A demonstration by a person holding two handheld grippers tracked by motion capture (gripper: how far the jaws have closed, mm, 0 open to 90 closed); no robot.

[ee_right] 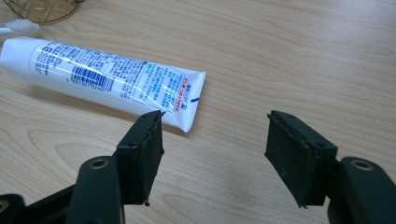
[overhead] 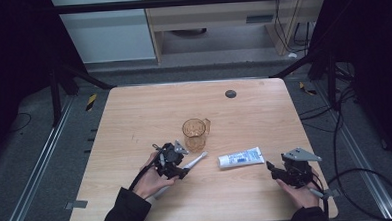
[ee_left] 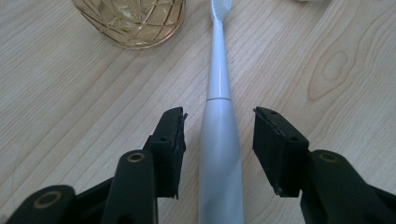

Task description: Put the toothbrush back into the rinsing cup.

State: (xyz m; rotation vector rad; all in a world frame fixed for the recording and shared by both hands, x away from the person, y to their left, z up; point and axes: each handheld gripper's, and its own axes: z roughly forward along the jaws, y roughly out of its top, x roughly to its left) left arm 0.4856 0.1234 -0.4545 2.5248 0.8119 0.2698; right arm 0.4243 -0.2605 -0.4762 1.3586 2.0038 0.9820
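Both my hands come in at the near edge of the tabletop point(overhead: 134, 108), each holding a gripper. On my left, the gripper point(ee_left: 218, 140) is spread, its jaws standing on either side of the toothbrush point(ee_left: 218, 140) handle without touching it; the brush lies flat on the wood and points its bristle head toward the cup point(overhead: 194, 133). That amber glass cup stands upright near the middle of the tabletop, handle on its right, with the brush head just beside its base. My right gripper point(ee_right: 215, 154) is spread too, holding nothing, over bare wood just beside the crimped end of the toothpaste point(ee_right: 107, 77). The tube lies flat between my two grippers, its printed side up, its other end near the brush head. A small dark disc point(overhead: 230, 94) sits near the far edge.
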